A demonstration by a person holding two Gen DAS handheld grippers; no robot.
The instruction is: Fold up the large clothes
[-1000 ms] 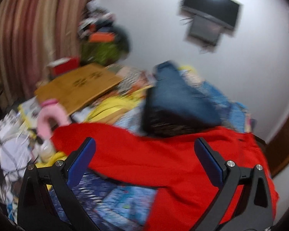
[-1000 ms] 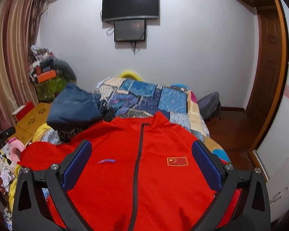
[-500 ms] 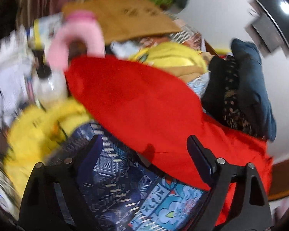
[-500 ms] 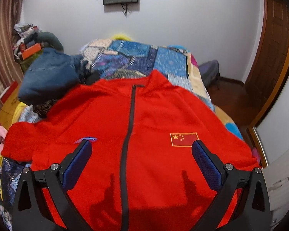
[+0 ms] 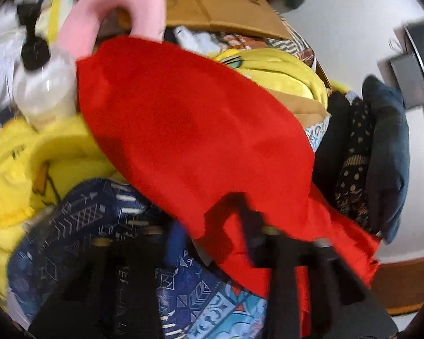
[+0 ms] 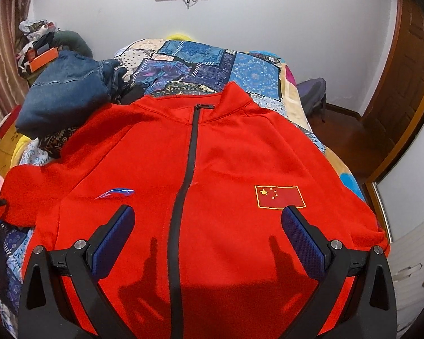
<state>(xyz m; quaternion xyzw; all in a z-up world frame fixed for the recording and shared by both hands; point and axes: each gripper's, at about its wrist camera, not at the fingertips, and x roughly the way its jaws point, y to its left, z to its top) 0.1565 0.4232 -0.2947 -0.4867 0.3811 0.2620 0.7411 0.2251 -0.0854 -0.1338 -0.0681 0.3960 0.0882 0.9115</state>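
Across the bed [image 6: 200, 56], red jacket [image 6: 212, 155] lies under right hand-held gripper [image 6: 207, 243].

**Two gripper cameras over one bed**

The right wrist camera looks forward and down between its own spread fingers [image 6: 207, 240] at the front of a red jacket [image 6: 240, 155] laid flat on the bed [image 6: 251, 76], with the far wall [image 6: 282, 22] behind. The left wrist camera sits much closer, tilted and blurred, above the jacket's sleeve [image 5: 189, 124] by the bed's cluttered edge. Both views share the sleeve and the folded dark blue clothes [image 6: 65, 96] (far right in the left view).
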